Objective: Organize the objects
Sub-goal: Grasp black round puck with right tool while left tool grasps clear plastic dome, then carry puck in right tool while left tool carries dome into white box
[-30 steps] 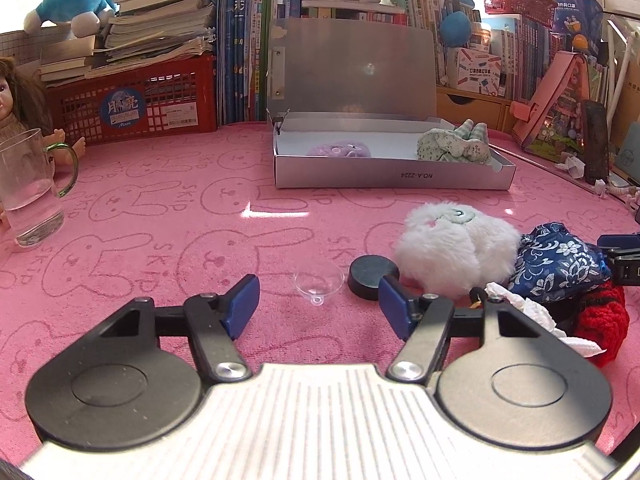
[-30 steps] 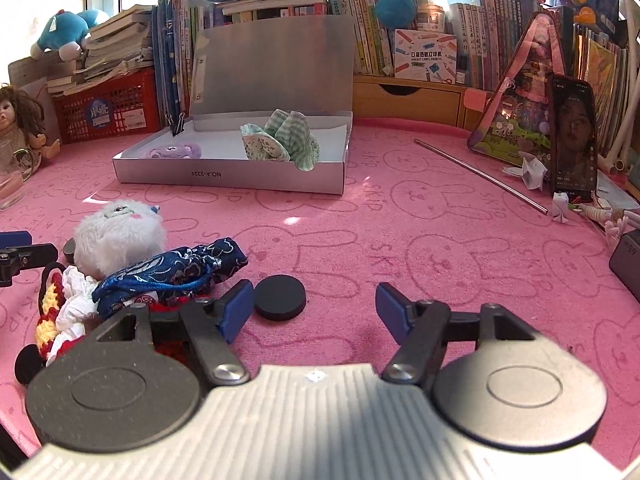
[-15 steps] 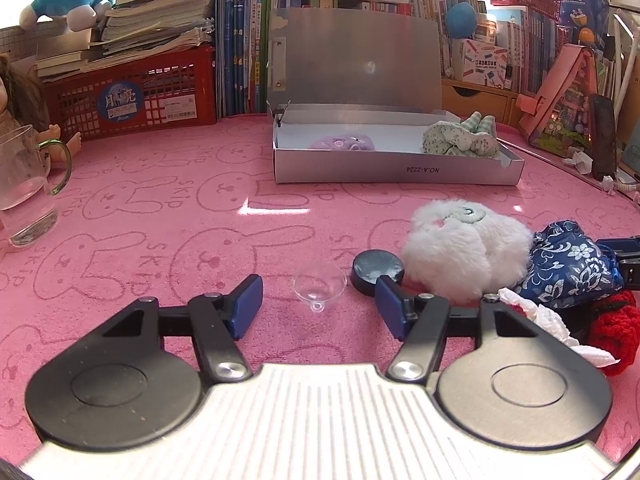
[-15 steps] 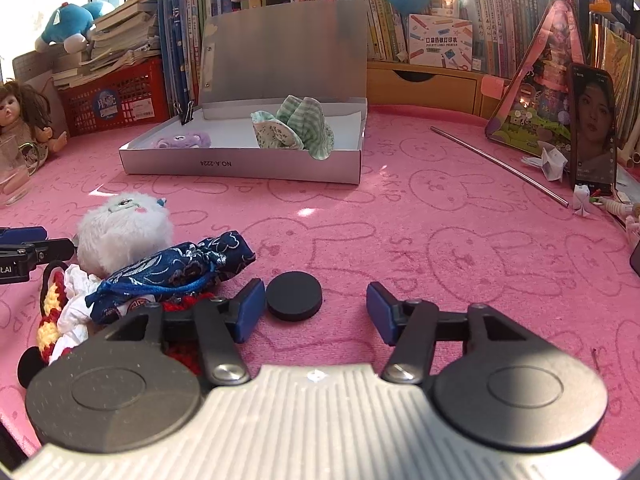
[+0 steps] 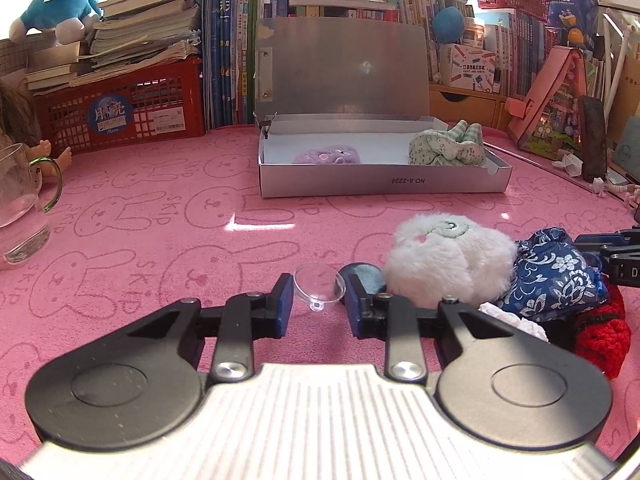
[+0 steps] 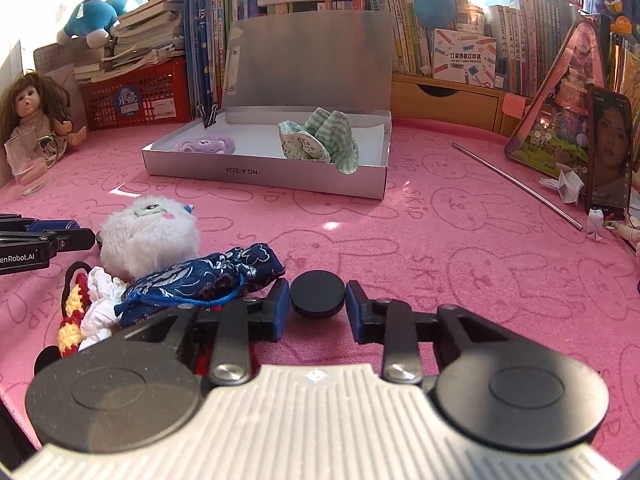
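My left gripper is shut on a clear suction cup low over the pink mat. A black disc lies just right of it, beside a white fluffy toy. My right gripper is shut on another black disc. A blue floral pouch lies to its left. The open silver box farther back holds a purple plush and green checked cloth.
A red crochet item with white paper lies at the pile. A glass mug stands at far left, a doll behind it. A metal rod and a phone are at right. Books line the back.
Both grippers have closed: the left fingers came in around the suction cup, the right fingers around the black disc. Both moved slightly forward.
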A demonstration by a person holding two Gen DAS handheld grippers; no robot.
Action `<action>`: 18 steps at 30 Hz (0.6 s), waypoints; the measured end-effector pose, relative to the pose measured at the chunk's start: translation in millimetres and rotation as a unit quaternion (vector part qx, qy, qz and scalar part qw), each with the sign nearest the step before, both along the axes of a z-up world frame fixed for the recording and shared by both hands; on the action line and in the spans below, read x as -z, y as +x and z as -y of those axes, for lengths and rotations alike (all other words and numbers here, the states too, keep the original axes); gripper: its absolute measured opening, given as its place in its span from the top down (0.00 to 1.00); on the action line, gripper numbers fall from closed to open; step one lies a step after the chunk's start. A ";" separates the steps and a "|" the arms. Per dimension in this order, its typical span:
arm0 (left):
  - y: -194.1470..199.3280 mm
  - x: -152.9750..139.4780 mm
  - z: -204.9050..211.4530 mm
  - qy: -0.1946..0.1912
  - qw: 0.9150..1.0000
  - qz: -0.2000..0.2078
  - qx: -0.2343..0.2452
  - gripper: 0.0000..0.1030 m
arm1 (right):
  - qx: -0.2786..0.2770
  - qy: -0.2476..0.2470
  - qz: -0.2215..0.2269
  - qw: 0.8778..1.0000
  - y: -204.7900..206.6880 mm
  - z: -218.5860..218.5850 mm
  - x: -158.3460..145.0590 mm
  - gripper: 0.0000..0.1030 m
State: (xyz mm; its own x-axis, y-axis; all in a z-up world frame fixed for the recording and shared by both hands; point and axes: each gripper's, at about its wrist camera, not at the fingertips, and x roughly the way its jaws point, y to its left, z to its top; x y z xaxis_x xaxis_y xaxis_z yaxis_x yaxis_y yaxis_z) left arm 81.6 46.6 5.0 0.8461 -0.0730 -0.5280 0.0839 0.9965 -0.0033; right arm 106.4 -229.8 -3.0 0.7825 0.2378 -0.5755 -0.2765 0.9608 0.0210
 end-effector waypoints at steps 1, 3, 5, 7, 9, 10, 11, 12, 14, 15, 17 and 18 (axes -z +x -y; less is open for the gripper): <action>0.1 -2.3 0.4 -0.001 1.000 0.003 0.000 0.68 | 0.002 0.000 0.002 1.000 0.9 0.5 -1.3 0.66; 1.3 -6.4 1.2 0.000 1.000 0.007 0.000 0.68 | 0.006 0.000 0.004 1.000 3.0 1.8 -4.0 0.66; 2.1 -9.2 1.8 0.001 1.000 0.011 -0.001 0.68 | 0.011 0.006 0.005 1.000 6.2 4.1 -7.5 0.66; 2.5 -10.9 2.1 0.002 1.000 0.013 -0.001 0.68 | 0.015 0.009 0.008 1.000 8.8 5.8 -10.6 0.66; 2.4 -11.2 2.6 0.003 1.000 0.013 -0.002 0.68 | 0.017 0.008 0.012 1.000 10.2 6.1 -12.9 0.66; 2.3 -10.7 2.7 0.004 1.000 0.012 -0.002 0.68 | 0.019 0.007 0.015 1.000 10.8 6.2 -14.4 0.66; 2.1 -10.2 2.4 0.005 1.000 0.011 -0.003 0.68 | 0.019 0.008 0.016 1.000 11.1 6.2 -15.3 0.66; 2.1 -9.7 1.8 0.005 1.000 0.010 -0.004 0.68 | 0.019 0.007 0.018 1.000 11.8 6.0 -16.4 0.66; 2.6 -10.7 1.2 0.004 1.000 0.010 -0.005 0.68 | 0.021 0.004 0.020 1.000 12.7 5.6 -18.0 0.66; 3.2 -12.0 0.9 0.004 1.000 0.012 -0.005 0.68 | 0.022 0.004 0.022 1.000 13.4 5.9 -19.0 0.66; 7.3 -17.1 -0.6 -0.003 1.000 0.014 -0.006 0.68 | 0.024 0.006 0.023 0.999 16.0 6.7 -22.0 0.66; 10.6 -20.3 -1.4 -0.008 1.000 0.015 -0.006 0.68 | 0.026 0.008 0.025 0.999 18.0 7.4 -24.4 0.66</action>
